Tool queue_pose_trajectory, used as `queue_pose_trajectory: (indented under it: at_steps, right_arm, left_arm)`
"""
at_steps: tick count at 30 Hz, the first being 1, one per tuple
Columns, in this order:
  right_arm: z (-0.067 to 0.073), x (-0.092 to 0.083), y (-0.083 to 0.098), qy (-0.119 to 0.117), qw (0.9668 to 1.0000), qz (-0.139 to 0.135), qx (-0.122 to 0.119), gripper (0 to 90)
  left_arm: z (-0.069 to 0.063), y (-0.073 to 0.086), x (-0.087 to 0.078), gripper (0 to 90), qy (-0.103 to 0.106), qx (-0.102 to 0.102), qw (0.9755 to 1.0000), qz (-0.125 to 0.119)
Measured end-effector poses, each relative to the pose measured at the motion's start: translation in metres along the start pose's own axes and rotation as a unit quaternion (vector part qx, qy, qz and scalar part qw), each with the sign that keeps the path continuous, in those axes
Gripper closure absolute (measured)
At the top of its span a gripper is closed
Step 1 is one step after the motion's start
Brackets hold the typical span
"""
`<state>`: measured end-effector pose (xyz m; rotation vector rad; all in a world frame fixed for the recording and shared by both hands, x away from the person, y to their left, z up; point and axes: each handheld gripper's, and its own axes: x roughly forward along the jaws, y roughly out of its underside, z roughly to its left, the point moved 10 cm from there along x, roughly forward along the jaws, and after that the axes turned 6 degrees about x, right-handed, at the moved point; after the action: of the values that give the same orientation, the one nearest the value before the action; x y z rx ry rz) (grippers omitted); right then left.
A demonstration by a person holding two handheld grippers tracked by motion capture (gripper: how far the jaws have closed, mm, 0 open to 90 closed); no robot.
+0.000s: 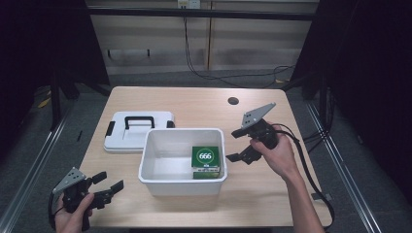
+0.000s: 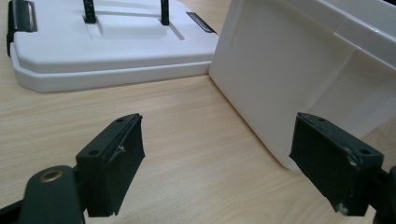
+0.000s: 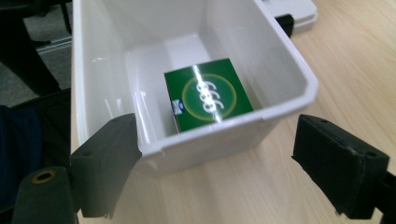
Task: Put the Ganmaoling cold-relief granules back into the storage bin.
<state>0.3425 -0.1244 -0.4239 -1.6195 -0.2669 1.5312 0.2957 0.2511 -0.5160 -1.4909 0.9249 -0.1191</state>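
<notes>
Green box (image 1: 208, 162) sits inside white bin (image 1: 149, 156), at its right end, top face up. Right gripper (image 1: 239, 144) nearer: just beside bin's right wall, jaws spread, empty, box ahead and below past rim. Left gripper (image 1: 109, 182) low at near-left table corner, jaws spread, empty. Lid (image 1: 137, 130) flat behind bin. Wood table (image 1: 194, 104), dark room.
</notes>
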Motion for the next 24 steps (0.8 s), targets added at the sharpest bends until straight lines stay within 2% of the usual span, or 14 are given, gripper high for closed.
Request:
queue_pose_trajectory:
  at_steps: [3,8,12,16,22,24]
  right_arm:
    - [-0.004,-0.006,0.013,0.013,0.9997,0.014,0.011,13.5]
    - [-0.012,-0.017,0.030,0.041,0.9986,-0.001,0.033,13.6]
    - [-0.011,-0.023,0.039,0.044,0.9979,-0.013,0.046,13.6]
    - [-0.008,-0.027,0.051,0.051,0.9977,0.003,0.044,13.7]
    - [-0.006,-0.030,0.072,0.073,0.9950,-0.014,0.067,13.5]
    - [-0.004,-0.027,0.084,0.061,0.9949,-0.012,0.079,13.8]
  left_arm:
    - [0.001,0.000,-0.001,17.0,-0.008,0.002,1.0000,-0.001]
    - [0.002,0.000,-0.001,17.1,-0.010,-0.001,1.0000,-0.002]
    - [0.002,0.000,-0.001,17.1,-0.010,0.001,1.0000,-0.002]
    - [0.002,0.000,-0.001,17.1,-0.010,0.000,0.9999,-0.002]
    - [0.002,-0.001,-0.001,17.1,-0.009,0.001,1.0000,-0.002]
    - [0.001,0.000,0.000,17.1,-0.009,0.000,1.0000,-0.001]
